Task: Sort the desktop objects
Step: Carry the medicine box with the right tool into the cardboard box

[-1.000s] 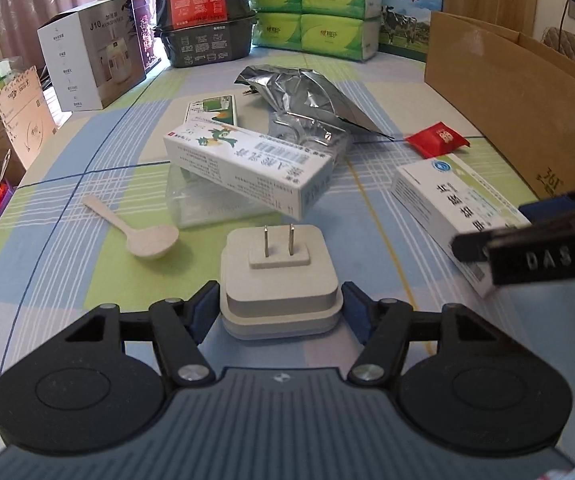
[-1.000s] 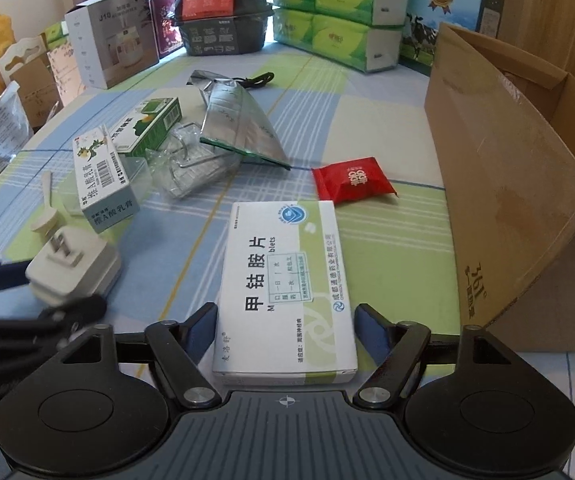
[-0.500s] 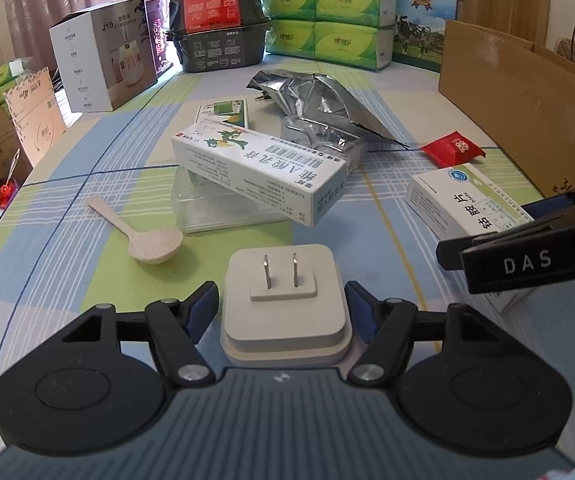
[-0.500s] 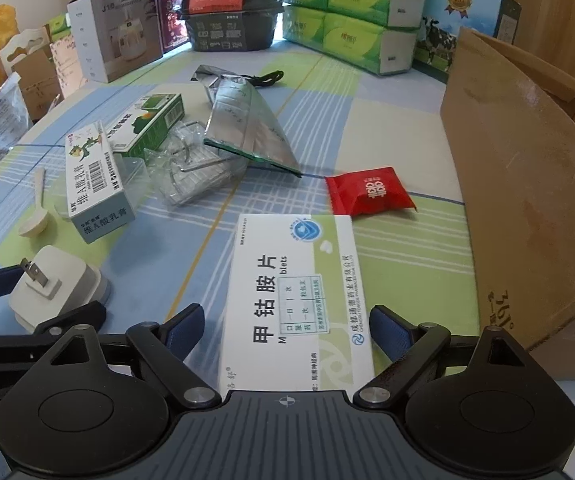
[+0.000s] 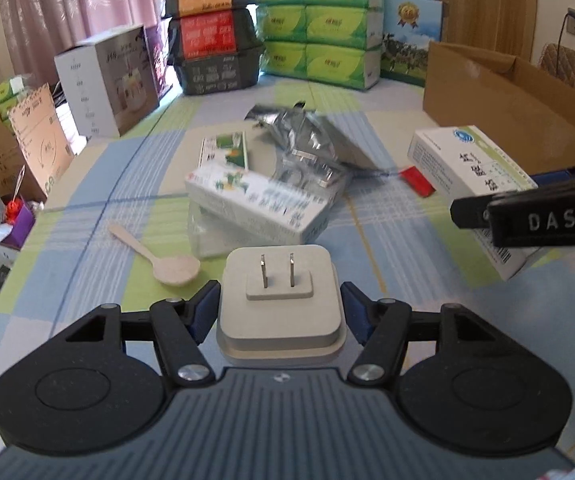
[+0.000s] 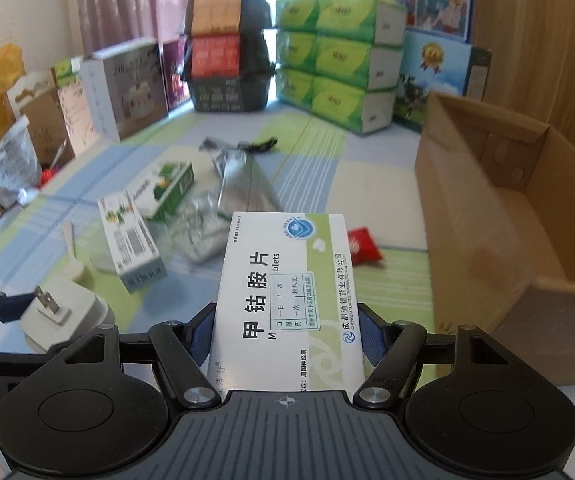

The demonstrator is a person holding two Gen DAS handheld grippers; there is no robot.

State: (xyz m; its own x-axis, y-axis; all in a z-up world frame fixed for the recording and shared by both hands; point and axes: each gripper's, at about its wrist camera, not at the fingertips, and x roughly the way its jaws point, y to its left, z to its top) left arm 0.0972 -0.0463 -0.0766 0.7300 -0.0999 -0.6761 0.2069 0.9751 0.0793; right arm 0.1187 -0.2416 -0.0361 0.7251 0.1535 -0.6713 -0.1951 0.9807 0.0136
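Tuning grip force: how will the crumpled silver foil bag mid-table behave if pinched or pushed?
The silver foil bag looks creased and collapsed, so it is probably floppy and light. Its glossy film may slip between fingers. Pushed, it would likely crumple or slide, nudging the clear plastic packaging against it.

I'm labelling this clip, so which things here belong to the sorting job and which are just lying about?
In the job:
- left gripper, shut on the white two-prong plug adapter
- right gripper, shut on the white-and-green medicine box
- open brown cardboard box

Lying about:
- stacked green tissue packs
- pink curtain
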